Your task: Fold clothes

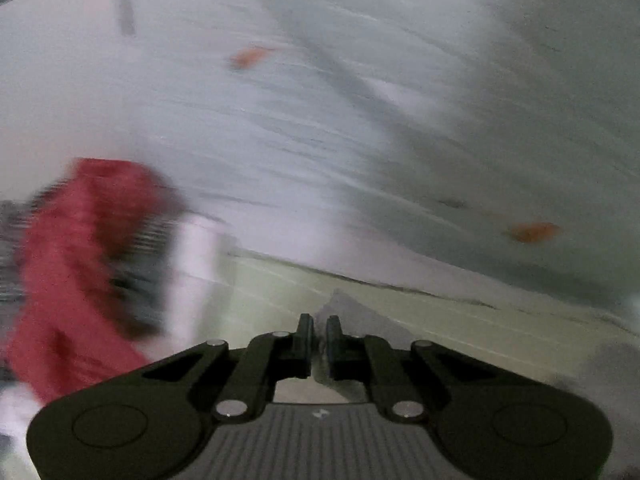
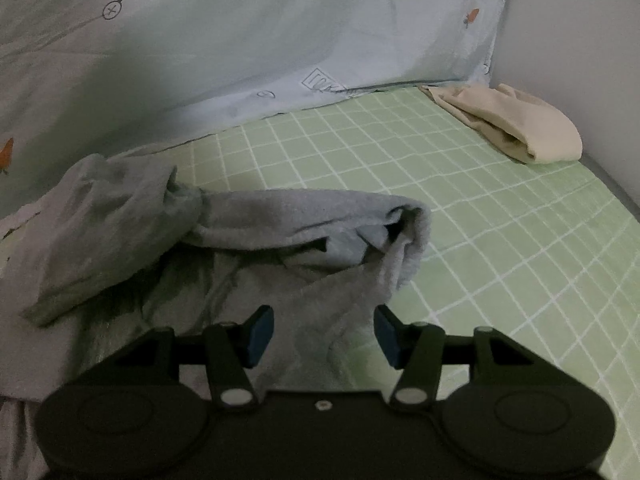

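A crumpled grey garment (image 2: 280,220) lies on the green checked bed sheet (image 2: 480,220), one sleeve stretched to the left and its hem bunched toward the middle. My right gripper (image 2: 323,332) hovers just over its near edge. The blue pads (image 2: 260,334) stand well apart and do not press the cloth. The left wrist view is smeared by motion. There my left gripper (image 1: 319,336) has its black fingers almost together, pinching a thin corner of the grey garment (image 1: 352,316) that sticks up past the tips.
A pale blue quilt (image 2: 280,40) with small prints rises along the back of the bed. A folded beige cloth (image 2: 512,120) rests at the far right corner by a wall (image 2: 580,40). A blurred red object (image 1: 80,260) is at the left in the left wrist view.
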Motion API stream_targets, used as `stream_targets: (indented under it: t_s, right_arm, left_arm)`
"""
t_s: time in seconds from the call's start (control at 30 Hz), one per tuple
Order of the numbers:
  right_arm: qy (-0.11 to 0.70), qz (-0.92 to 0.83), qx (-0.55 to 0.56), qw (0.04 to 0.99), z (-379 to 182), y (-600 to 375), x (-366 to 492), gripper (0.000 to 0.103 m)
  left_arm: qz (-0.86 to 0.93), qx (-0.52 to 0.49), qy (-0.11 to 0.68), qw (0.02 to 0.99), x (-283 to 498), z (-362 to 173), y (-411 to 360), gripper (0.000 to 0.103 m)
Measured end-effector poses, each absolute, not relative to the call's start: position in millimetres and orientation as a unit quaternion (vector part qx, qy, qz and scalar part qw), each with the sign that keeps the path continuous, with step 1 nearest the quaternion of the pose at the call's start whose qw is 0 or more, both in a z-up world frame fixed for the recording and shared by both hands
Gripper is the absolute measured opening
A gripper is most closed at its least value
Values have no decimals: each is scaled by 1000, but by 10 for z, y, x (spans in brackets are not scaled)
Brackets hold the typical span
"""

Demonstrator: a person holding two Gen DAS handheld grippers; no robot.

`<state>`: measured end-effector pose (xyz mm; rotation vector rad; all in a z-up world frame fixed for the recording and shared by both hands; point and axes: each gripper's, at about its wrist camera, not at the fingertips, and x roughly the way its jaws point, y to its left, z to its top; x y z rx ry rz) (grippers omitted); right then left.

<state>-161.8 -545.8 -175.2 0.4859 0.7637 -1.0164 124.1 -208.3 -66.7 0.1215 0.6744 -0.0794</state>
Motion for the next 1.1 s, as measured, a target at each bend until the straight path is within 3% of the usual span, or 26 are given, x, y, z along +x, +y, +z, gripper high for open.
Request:
stream_targets:
  t_s: [0.03, 0.07, 0.1, 0.13, 0.17, 0.23, 0.3, 0.37, 0.43, 0.63, 0.8, 1.0, 1.1]
  right_arm:
    - [354, -471, 225, 776, -1753, -5447, -1636, 56]
    - [355, -471, 225, 775, -1752, -5439, -1654, 56]
    - [356, -472, 225, 775, -1752, -5431, -1672, 56]
    - [358, -472, 224, 774, -1751, -5423, -1691, 56]
    - [358, -473, 222, 774, -1748, -5415, -1707, 56]
    - [362, -472, 212, 775, -1733, -5403, -1732, 57]
    - [367, -469, 195, 779, -1713, -5409, -1731, 65]
    - [374, -462, 172, 785, -1689, -5438, -1697, 77]
    - [380, -452, 149, 793, -1667, -5463, -1632, 83]
    - [380, -367, 125, 840, -1662, -5464, -1230, 84]
    - [404, -258, -15, 877, -1801, -5208, -671, 95]
    - [407, -189, -148, 881, -1902, -5326, -33, 91]
    - [366, -180, -152, 900, -1706, -5697, 299, 77]
  left_arm:
    - [-20, 60, 333, 941, 1270, -665, -2000, 11]
    - [-12, 64, 336, 940, 1258, -672, -1952, 19]
    - [-6, 69, 339, 938, 1238, -680, -1912, 40]
    - [-7, 68, 341, 938, 1187, -689, -1894, 53]
    - [-14, 63, 345, 936, 1103, -707, -1908, 76]
    - [-55, 48, 367, 927, 930, -784, -2006, 82]
    - [-108, 36, 404, 908, 745, -886, -2152, 93]
    - [-158, 28, 441, 883, 533, -1005, -2334, 95]
    - [-203, 31, 477, 854, 275, -1146, -2578, 95]
    - [-233, 79, 534, 809, -109, -1497, -3008, 95]
    - [-204, 107, 535, 813, -30, -1627, -3025, 95]
    - [-185, 118, 538, 814, 201, -1712, -3050, 95]
    - [-176, 114, 539, 816, 307, -1741, -3111, 95]
